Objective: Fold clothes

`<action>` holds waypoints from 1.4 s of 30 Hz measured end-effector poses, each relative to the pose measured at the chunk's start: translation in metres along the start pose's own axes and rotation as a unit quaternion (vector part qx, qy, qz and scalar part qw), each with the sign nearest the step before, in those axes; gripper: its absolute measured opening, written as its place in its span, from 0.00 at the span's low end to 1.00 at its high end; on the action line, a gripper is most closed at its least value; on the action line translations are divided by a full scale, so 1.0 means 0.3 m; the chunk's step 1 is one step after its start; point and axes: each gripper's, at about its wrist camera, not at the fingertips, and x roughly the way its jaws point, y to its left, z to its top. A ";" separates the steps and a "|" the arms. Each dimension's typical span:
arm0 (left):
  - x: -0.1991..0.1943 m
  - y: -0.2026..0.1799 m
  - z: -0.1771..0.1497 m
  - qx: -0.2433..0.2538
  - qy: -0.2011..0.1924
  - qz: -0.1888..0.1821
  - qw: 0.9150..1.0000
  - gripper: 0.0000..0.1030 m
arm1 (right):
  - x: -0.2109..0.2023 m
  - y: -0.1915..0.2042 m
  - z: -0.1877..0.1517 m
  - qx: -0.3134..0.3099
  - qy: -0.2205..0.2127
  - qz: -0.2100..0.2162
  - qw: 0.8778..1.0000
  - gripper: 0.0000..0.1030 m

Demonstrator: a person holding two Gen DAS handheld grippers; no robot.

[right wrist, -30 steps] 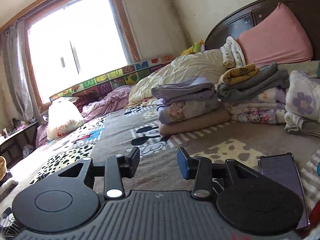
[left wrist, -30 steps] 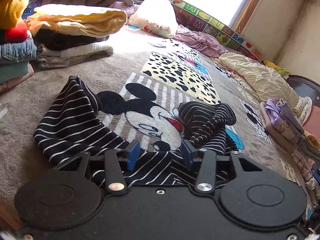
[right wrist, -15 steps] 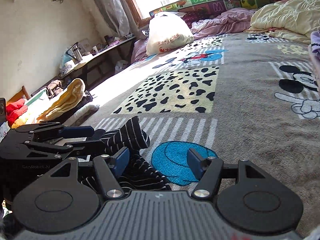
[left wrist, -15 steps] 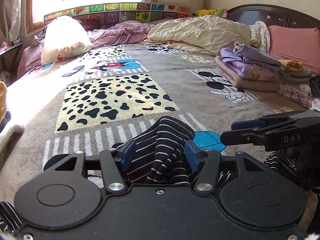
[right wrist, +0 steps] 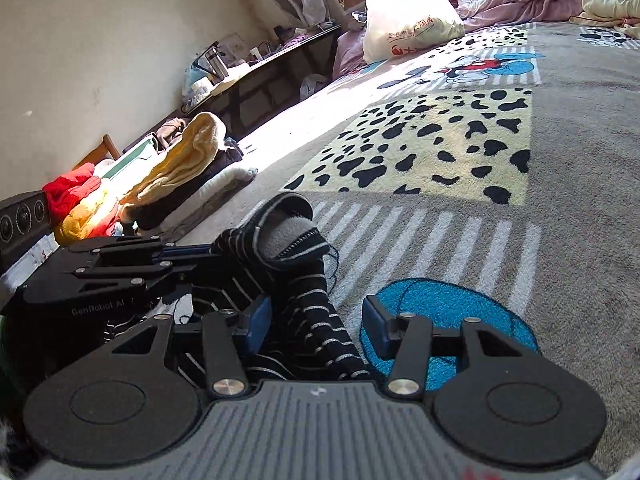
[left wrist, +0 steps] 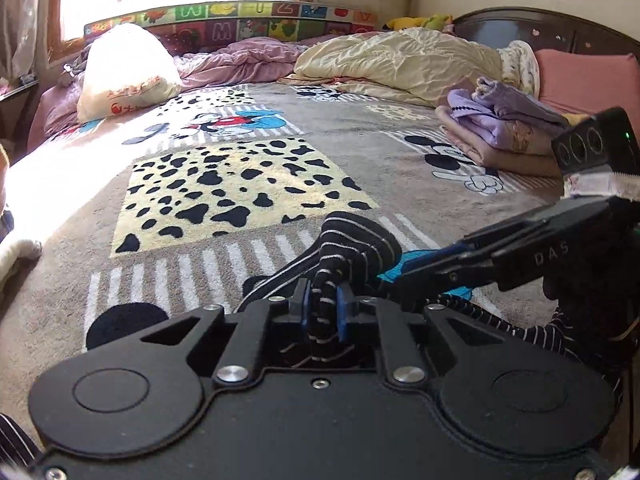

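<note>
**Striped garment, sleeve pinched by left claw, right claw agape beside it**

Left wrist view. Item: black-and-white striped garment (left wrist: pixel 356 248), bunched on the cartoon-print bedspread (left wrist: pixel 224 184). The left gripper (left wrist: pixel 323 312) is clamped tight on a rolled ridge of the stripes, blue pads pressed into the cloth. The right gripper (left wrist: pixel 460 260) reaches in from the side, low over the fabric. Folded lilac and beige pile (left wrist: pixel 496 132) sits well apart, toward the headboard.

Right wrist view. Item: same garment (right wrist: pixel 304 300), one sleeve end (right wrist: pixel 286 228) curling upward. The right gripper (right wrist: pixel 316 320) stands wide apart, its left pad touching the stripes, its right pad over the blue patch of the bedspread; nothing is held. The left gripper (right wrist: pixel 176 256) comes in sideways, closed into the cloth. A yellow and dark stack (right wrist: pixel 180 176) lies near the bed's edge.

Handling note, as judgement: the right claw would do best to close on a single layer near a seam, well apart from the left's pinch, so the two can draw the cloth flat rather than twist the bunch further.
</note>
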 end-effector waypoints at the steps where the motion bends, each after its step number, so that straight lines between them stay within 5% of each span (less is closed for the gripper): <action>1: -0.010 0.049 -0.007 -0.037 0.002 0.009 0.999 0.10 | 0.011 0.009 -0.001 -0.004 0.004 -0.005 1.000 0.50; 7: -0.044 0.242 -0.069 -0.191 0.023 0.047 0.980 0.09 | 0.073 0.011 -0.011 0.017 0.005 0.000 1.000 0.50; 8: -0.041 0.253 -0.072 -0.201 0.026 0.055 0.978 0.09 | 0.080 0.014 -0.016 0.016 0.005 0.002 1.000 0.43; 9: -0.038 0.260 -0.074 -0.208 0.027 0.056 0.976 0.09 | 0.086 0.017 -0.020 0.014 0.006 0.002 1.000 0.26; 12: -0.031 0.266 -0.074 -0.216 0.026 0.052 0.975 0.08 | 0.065 -0.018 -0.016 0.039 -0.015 0.002 0.999 0.11; 23: -0.031 0.236 -0.025 -0.202 -0.046 0.006 0.978 0.05 | -0.269 -0.240 0.039 0.159 -0.175 -0.022 0.971 0.09; 28: 0.000 0.243 0.002 -0.207 -0.050 -0.002 0.977 0.05 | -0.246 -0.290 0.036 0.170 -0.154 -0.051 0.972 0.09; 31: 0.033 0.275 0.017 -0.213 -0.030 0.011 0.976 0.04 | -0.220 -0.318 0.034 0.176 -0.136 -0.068 0.973 0.11; 35: 0.107 0.312 0.012 -0.209 0.021 0.036 0.977 0.05 | -0.184 -0.355 0.030 0.184 -0.112 -0.091 0.972 0.39; 37: 0.102 0.328 0.018 -0.221 0.018 0.033 0.975 0.12 | -0.167 -0.374 0.029 0.188 -0.100 -0.102 0.972 0.49; 39: 0.093 0.338 0.031 -0.224 0.009 0.026 0.974 0.36 | -0.152 -0.392 0.026 0.193 -0.089 -0.111 0.971 0.51; 42: 0.121 0.362 0.033 -0.234 0.018 0.024 0.972 0.39 | -0.141 -0.413 0.016 0.206 -0.081 -0.113 0.969 0.51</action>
